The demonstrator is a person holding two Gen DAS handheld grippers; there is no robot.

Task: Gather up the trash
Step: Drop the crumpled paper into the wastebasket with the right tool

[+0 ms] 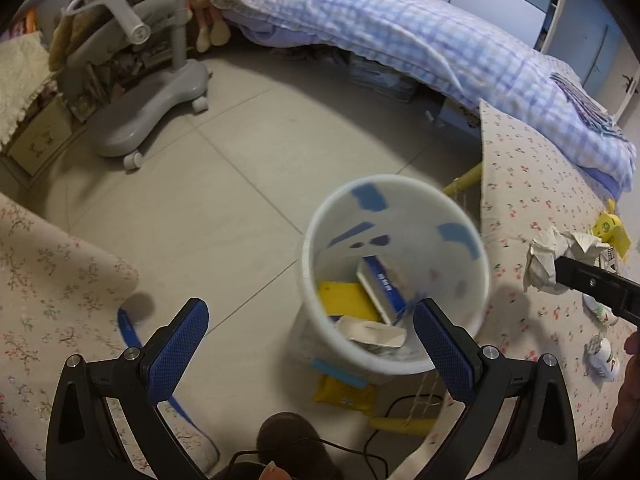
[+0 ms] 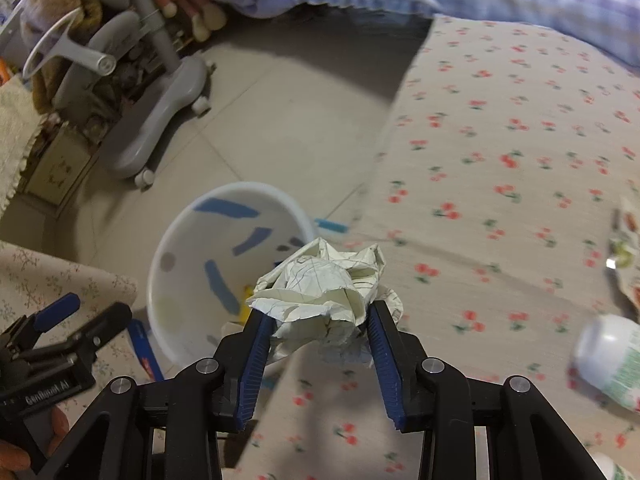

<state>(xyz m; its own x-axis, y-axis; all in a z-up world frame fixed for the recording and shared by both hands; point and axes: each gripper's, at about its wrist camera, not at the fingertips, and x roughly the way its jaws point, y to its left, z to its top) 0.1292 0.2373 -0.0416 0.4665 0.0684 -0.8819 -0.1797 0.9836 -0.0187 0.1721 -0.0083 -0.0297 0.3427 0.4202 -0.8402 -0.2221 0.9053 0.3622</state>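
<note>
A white bin with blue patches stands on the tiled floor beside the cherry-print table. It holds a yellow packet, a blue-and-white box and paper. My left gripper is open and empty just above the bin's near rim. My right gripper is shut on a crumpled paper ball, held above the table's edge next to the bin. The paper ball also shows in the left wrist view over the table.
On the table lie white bottles, a yellow carton and a wrapper. A grey wheeled chair base and a bed with a blue checked quilt stand beyond. A yellow packet lies on the floor.
</note>
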